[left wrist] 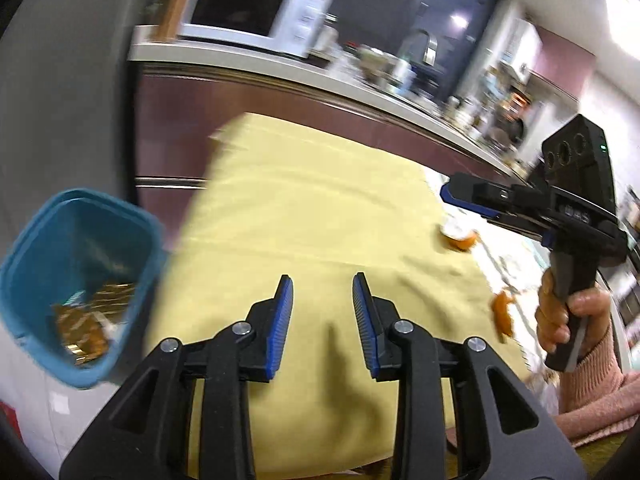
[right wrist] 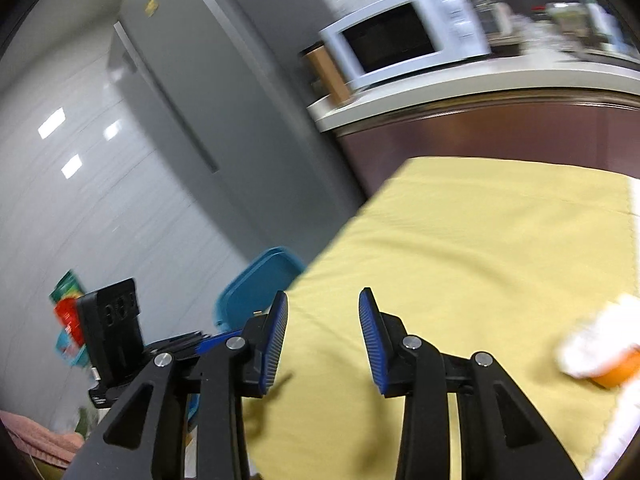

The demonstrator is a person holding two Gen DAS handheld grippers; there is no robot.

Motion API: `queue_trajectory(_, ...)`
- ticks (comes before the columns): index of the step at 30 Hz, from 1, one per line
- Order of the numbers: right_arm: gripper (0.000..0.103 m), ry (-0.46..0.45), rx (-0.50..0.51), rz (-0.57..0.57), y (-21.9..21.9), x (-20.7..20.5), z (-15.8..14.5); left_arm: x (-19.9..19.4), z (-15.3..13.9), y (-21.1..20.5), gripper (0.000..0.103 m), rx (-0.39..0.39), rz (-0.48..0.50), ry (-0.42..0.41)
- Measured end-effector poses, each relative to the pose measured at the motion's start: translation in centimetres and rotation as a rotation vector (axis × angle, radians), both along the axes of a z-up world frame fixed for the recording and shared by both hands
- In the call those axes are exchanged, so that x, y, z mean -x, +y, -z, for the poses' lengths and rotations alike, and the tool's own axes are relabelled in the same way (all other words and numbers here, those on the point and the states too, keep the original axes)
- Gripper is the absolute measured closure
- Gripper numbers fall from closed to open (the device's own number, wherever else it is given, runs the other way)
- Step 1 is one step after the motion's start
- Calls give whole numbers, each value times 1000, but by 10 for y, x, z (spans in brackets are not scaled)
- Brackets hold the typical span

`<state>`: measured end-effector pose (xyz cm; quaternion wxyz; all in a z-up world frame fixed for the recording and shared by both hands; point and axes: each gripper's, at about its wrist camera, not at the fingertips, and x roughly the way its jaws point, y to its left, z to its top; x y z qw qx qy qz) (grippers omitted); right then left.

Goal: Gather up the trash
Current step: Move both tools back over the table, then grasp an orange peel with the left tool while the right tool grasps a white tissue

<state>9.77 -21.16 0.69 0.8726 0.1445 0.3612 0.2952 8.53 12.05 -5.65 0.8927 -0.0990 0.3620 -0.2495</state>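
A teal trash bin (left wrist: 76, 280) stands at the left edge of the yellow tablecloth (left wrist: 320, 216), with golden wrappers (left wrist: 86, 320) inside. Orange peel pieces lie on the cloth at the right: one (left wrist: 460, 236) with white pith, another (left wrist: 503, 312) nearer. My left gripper (left wrist: 322, 300) is open and empty above the cloth. My right gripper (right wrist: 323, 320) is open and empty; it shows in the left wrist view (left wrist: 464, 196) above the far peel. The bin (right wrist: 260, 284) and a peel piece (right wrist: 596, 356) also show in the right wrist view.
A white microwave (left wrist: 256, 12) and clutter stand on the counter (left wrist: 360, 84) behind the table. A grey fridge (right wrist: 180, 92) stands at the left. A patterned mat (left wrist: 516, 264) lies at the cloth's right edge.
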Motion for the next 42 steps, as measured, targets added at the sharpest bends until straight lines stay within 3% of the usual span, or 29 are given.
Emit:
queue_trajectory(9, 65, -8, 57, 320, -116, 44, 13, 13, 2, -123, 64, 27, 325, 27)
queue_trajectory(15, 61, 14, 91, 514, -182, 74, 30, 23, 8, -189, 57, 16, 482, 52)
queue_trajectory(22, 49, 70, 126, 646, -223, 99, 55, 19, 27, -230, 56, -33, 540, 100)
queue_trajectory(27, 46, 118, 130, 639, -231, 102, 70, 15, 39, -251, 59, -79, 558, 128)
queue_trajectory(37, 45, 127, 194, 607, -214, 96, 78, 19, 42, -264, 83, -128, 558, 115)
queue_trajectory(40, 52, 123, 246, 612, -207, 93, 78, 21, 39, -264, 87, -136, 552, 107)
queue_trajectory(42, 62, 125, 266, 618, -205, 92, 78, 22, 39, -264, 87, -141, 548, 100)
